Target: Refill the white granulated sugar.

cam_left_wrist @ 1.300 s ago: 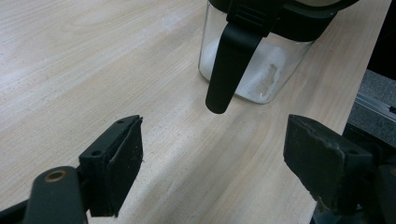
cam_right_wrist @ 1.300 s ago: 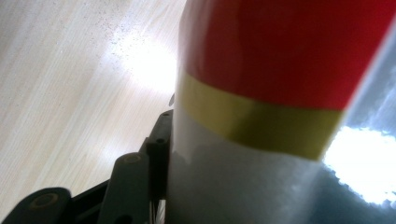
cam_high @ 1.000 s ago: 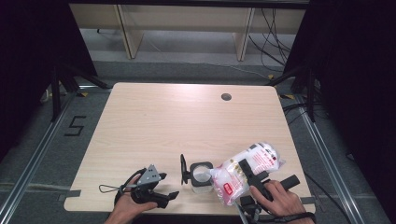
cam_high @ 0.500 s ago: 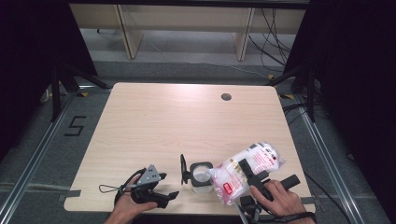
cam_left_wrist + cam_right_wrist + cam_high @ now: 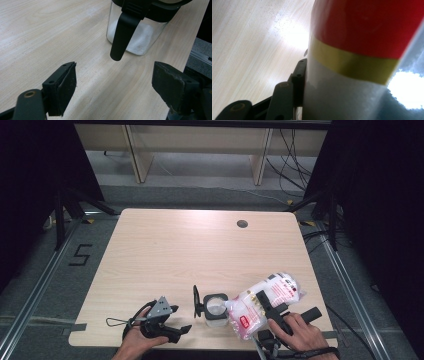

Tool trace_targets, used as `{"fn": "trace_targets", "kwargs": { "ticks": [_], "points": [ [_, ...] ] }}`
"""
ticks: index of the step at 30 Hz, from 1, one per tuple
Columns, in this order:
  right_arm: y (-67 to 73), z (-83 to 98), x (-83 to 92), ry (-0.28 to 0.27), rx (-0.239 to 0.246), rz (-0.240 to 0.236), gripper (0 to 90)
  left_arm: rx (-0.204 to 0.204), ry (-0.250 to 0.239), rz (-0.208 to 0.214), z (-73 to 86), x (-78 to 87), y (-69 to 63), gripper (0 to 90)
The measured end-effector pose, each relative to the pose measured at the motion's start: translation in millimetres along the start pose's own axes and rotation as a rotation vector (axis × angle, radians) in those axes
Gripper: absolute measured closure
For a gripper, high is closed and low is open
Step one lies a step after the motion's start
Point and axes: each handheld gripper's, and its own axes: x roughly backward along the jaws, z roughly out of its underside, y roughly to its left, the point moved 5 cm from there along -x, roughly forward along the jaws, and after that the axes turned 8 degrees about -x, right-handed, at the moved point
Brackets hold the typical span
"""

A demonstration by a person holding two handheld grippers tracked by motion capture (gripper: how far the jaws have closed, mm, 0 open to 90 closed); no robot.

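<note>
At the lower left of the high view the left tongs sit in a hand near the front edge of the light wooden bench, their jaws spread and pinching nothing. In the left gripper view those tongs rise from the bottom corners with bare bench between them, and beyond them, at the top of the frame, stands a clear glass jar with a black rim and white grains at its bottom; a black lid clasp hangs down its front. In the high view the jar stands at lower centre, just right of the left tongs, with its black lid swung open to its left side. Touching the jar's right rim is the low end of a plastic bag of white grains with red print, tilted with its far end higher toward the right. The right tongs are pinching this bag across its middle, held by the hand at the lower right. In the right gripper view the bag, with red and yellow bands above a whitish part, is pressed against the left pad. A round grommet hole lies in the bench at the upper right.
</note>
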Motion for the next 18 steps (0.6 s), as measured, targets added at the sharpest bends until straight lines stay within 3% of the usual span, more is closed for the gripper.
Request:
{"fn": "trace_targets", "kwargs": {
  "ticks": [1, 2, 3, 6, 18],
  "points": [
    [1.6, 0.6, 0.1, 0.006, -0.016, -0.006, 55.4, 0.000, 0.000, 0.000, 0.0, -0.1, 0.0, 19.5],
    [0.0, -0.1, 0.2, 0.000, -0.001, -0.003, 55.4, -0.001, 0.000, 0.000, 0.0, -0.1, 0.0, 19.5],
    [1.9, 0.9, 1.5, 0.015, -0.029, -0.001, 55.4, -0.001, 0.001, 0.000, 0.0, -0.1, 0.0, 19.5],
    [-1.3, 0.7, 1.4, 0.016, -0.006, 0.005, 55.5, 0.006, -0.004, 0.000, -0.2, -0.5, -0.4, 19.5],
    [-3.4, 1.2, 2.0, 0.015, 0.003, 0.003, 55.7, 0.000, 0.000, 0.000, -0.1, 0.0, 0.1, 19.5]
  ]
}}
